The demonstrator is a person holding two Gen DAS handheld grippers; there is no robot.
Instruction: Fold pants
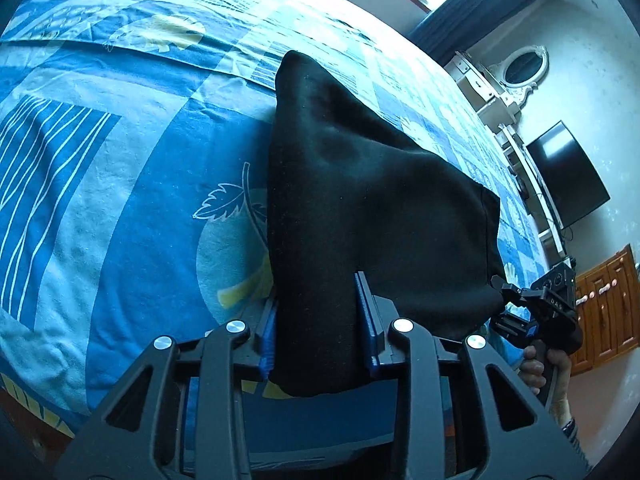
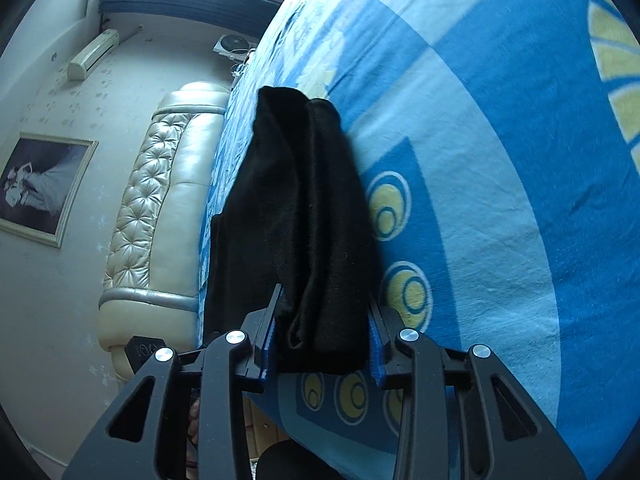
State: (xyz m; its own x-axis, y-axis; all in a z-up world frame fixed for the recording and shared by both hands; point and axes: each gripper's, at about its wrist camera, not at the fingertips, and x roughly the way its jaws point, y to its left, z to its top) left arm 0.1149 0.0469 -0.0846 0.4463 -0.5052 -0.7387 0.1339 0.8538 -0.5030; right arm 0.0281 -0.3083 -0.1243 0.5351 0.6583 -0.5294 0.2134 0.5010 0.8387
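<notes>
**Both grippers pinching the pants' near edge, a fold about to be carried over**

In the left wrist view the left gripper [image 1: 318,324] is clamping a thick bunch of the black pants [image 1: 360,184] between its blue pads. The right gripper [image 2: 320,332] is doing the same in its own view, its pads squeezing several stacked layers of the dark cloth. The pants are lying on the blue patterned bedsheet [image 1: 120,200], near ends gathered in the two grips, far end resting flat on the sheet.

Judging by this, the fold is at its grasp stage, with both corners taken. The next move is calling for both hands lifting together and carrying the held edge over toward the far end, keeping the layers aligned.

Farther off, on the right gripper's body in the left view, small lettering is showing, too small to read with confidence.
</notes>
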